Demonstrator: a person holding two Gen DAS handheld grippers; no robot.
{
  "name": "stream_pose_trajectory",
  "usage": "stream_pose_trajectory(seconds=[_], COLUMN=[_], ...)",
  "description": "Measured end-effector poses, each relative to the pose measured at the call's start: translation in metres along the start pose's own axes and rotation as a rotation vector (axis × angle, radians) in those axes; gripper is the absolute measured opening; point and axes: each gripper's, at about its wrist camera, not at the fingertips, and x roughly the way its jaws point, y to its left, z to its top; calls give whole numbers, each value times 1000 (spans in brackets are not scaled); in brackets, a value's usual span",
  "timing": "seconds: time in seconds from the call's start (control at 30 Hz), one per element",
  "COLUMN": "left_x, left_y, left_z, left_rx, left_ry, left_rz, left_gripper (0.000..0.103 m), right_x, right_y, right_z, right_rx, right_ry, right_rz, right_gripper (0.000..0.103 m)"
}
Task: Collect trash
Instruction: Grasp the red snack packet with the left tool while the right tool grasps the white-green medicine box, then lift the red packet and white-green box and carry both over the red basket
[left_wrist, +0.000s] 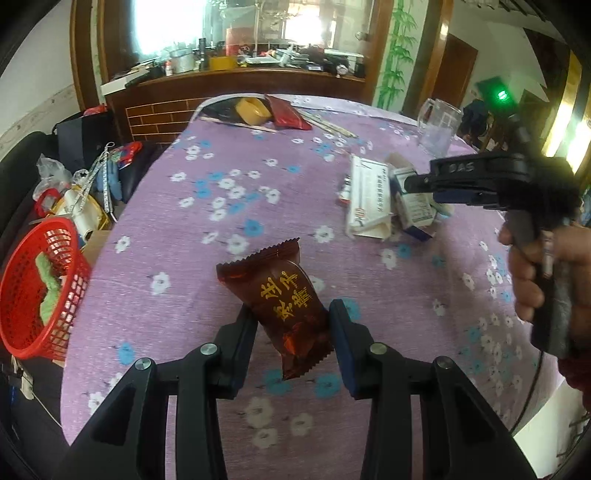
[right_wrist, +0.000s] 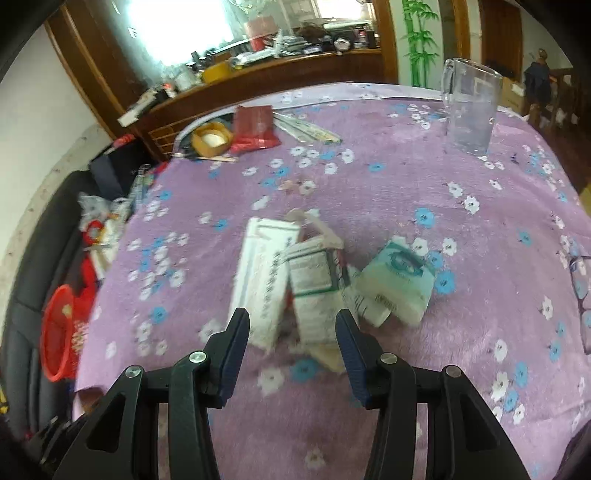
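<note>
While the left gripper is pinching a brown snack wrapper, cartons are waiting.
Wrapper sitting low centre above the floral tablecloth; right gripper standing spread and empty over crumpled white cartons; red basket hanging at left edge.

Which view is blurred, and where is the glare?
Right wrist view: motion blur smears the boxes and tablecloth; the window is blown out. Left wrist view: sharp on the wrapper; window glare at top left. Both bend at the edges.
</note>
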Motion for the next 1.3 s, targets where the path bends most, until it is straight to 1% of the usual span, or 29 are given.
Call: stream_pose_trajectory(seconds=[0.07,0.13,0.17,0.2,0.23,0.33,0.5,0.63,0.83,0.93,1.1,1.3], left_x=[-2,-2,-2,-2,-2,-1,-5,-10,-20,-24,-32,-42], left_y=[6,11,13,14,15,15,10,6,2,1,-6,-14], left_z=[-1,-2,-3,-4,-4,-5,-3,-4,-5,-5,-2,2], left_rx=[-8,-15,-18,-19,-19,-17,7,30,58,67,105,147], left_ry=[-3,-2,-1,-1,0,-2,-19,-28,-46,-52,-68,-95], left_rz=[6,8,8,10,11,5,-7,-18,-30,-33,-40,-45], left_gripper=[39,39,39,39,38,39,38,38,38,38,38,38], right_x=[13,23,26,28,27,15,-25,-60,-88,-94,-107,-120], right_y=[0,-1,-2,-4,-5,-7,-4,10,28,33,39,40], right_z=[3,4,4,3,2,-4,-26,-62,-109,-123,-134,-136], right_rx=[-9,-15,-18,-18,-11,-24,-10,-23,-11,-13,-13,-5], right_ry=[18,37,43,46,42,14,-19,-32,-34,-31,-60,-92], right_rz=[-44,-69,-89,-103,-93,-98,-33,34,89,92,96,97], right_gripper=[52,52,49,41,41,39,39,39,39,39,39,39])
